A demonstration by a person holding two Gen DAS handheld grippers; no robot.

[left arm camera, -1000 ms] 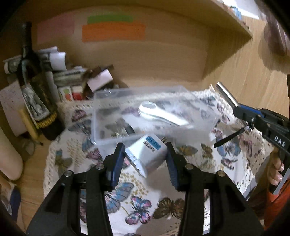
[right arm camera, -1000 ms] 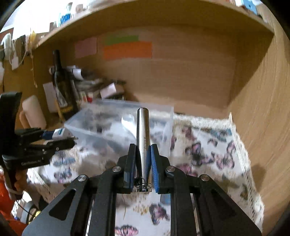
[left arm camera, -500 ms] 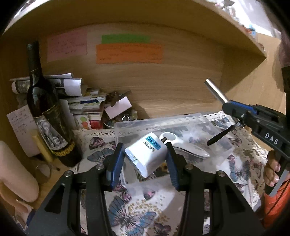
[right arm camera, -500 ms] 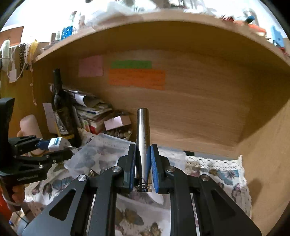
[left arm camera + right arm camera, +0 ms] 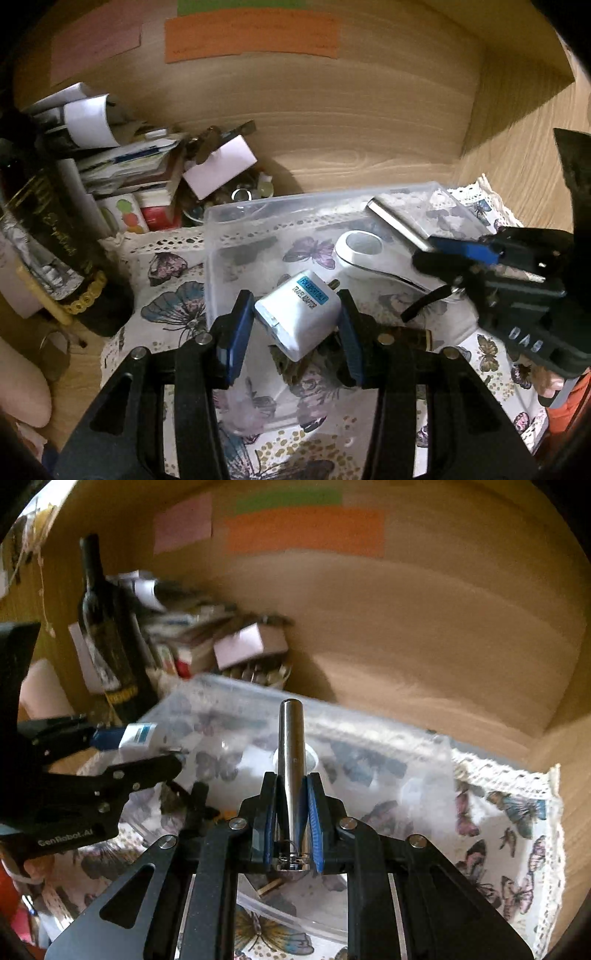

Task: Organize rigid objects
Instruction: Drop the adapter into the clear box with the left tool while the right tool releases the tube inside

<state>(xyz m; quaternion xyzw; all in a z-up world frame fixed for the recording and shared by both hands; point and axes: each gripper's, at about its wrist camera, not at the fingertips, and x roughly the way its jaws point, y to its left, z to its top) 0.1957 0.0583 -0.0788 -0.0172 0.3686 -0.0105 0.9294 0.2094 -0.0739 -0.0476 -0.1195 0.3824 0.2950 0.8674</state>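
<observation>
The left claw [image 5: 295, 325] grips a white travel adapter [image 5: 297, 317] by its flat sides, hovering over the clear plastic bin [image 5: 229, 221] on the butterfly-cloth counter [image 5: 166, 266]. Light, stiff and boxy, it should hold well there. The right claw [image 5: 291, 812] is clamped narrow on a smooth metal cylinder [image 5: 291, 746] near its base; polished and probably slippery, so it may slide. A white magnifier [image 5: 369, 254] lies in the bin.

Bottle [image 5: 48, 236] left of bin [image 5: 229, 266], paper stack [image 5: 125, 166] behind.

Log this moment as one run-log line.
left gripper: shut on travel adapter | right gripper: shut on metal cylinder | both over clear bin | nothing released
</observation>
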